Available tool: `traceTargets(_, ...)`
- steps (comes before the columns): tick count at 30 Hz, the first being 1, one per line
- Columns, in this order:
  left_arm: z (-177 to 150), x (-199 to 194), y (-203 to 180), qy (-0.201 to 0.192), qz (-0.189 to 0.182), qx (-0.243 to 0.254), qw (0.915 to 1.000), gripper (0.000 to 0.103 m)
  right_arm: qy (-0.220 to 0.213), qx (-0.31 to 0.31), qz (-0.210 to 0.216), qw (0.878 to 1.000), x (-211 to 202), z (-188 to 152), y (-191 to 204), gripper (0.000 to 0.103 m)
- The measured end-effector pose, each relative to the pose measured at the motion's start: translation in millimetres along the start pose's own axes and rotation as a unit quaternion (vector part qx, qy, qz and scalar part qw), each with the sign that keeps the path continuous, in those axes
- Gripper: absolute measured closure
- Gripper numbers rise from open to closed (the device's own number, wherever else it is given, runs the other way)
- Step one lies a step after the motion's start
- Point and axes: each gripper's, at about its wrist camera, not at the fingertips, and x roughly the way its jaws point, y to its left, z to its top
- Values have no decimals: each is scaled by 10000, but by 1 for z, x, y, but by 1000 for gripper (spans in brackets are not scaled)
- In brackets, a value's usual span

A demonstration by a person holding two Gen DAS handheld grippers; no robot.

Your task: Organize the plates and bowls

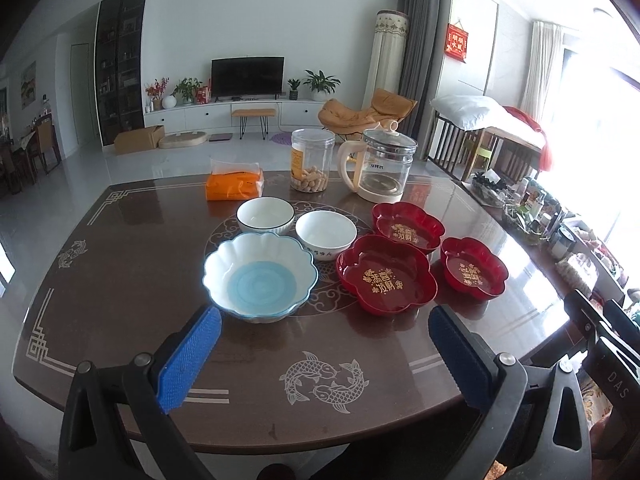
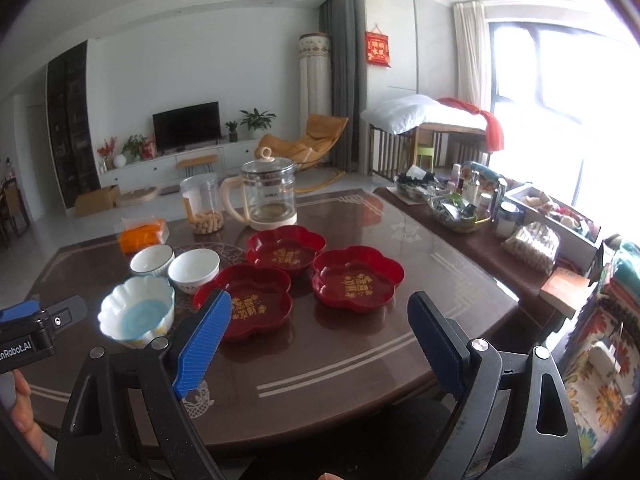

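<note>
On the brown table stand a scalloped white bowl with a blue inside, two plain white bowls and three red flower-shaped plates. My left gripper hangs open over the near table edge, short of the scalloped bowl and the nearest red plate. In the right wrist view my right gripper is open too, held above the near edge in front of two red plates. Both hold nothing.
At the back of the table stand a glass kettle, a clear jar of peanuts and an orange tissue pack. A cluttered side table with bottles and baskets runs along the right. A hand shows at lower left.
</note>
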Motion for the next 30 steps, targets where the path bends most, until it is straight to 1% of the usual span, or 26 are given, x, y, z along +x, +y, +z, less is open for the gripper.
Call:
traceTargets(2, -5, 0, -2, 144, -99, 33, 9998, 0, 108, -19, 2, 9999, 1, -5, 2, 11)
traceTargets(5, -8, 3, -6, 273, -48, 128, 9995, 0, 237, -109, 30, 9997, 3, -11, 5, 11)
traceTargets(8, -9, 4, -7, 288, 52, 140, 9995, 0, 259, -64, 63, 9996, 2, -14, 1, 11)
traceTargets(12, -12, 3, -11, 343, 91, 116, 9993, 0, 324, -59, 85, 9994, 1, -18, 0, 11)
traceTargets(19, -25, -1, -27, 506, 93, 311, 9982, 0, 552, -91, 71, 9984, 0, -27, -3, 11)
traceTargets(21, -27, -6, -30, 501, 97, 352, 9981, 0, 578, -77, 114, 9982, -3, -29, -4, 11)
traceTargets(26, -28, -8, -33, 531, 133, 386, 9978, 0, 547, -75, 122, 9984, -9, -27, -7, 11)
traceTargets(30, -27, -3, -28, 607, 171, 328, 9975, 0, 610, -26, 162, 9980, -2, -23, -6, 11)
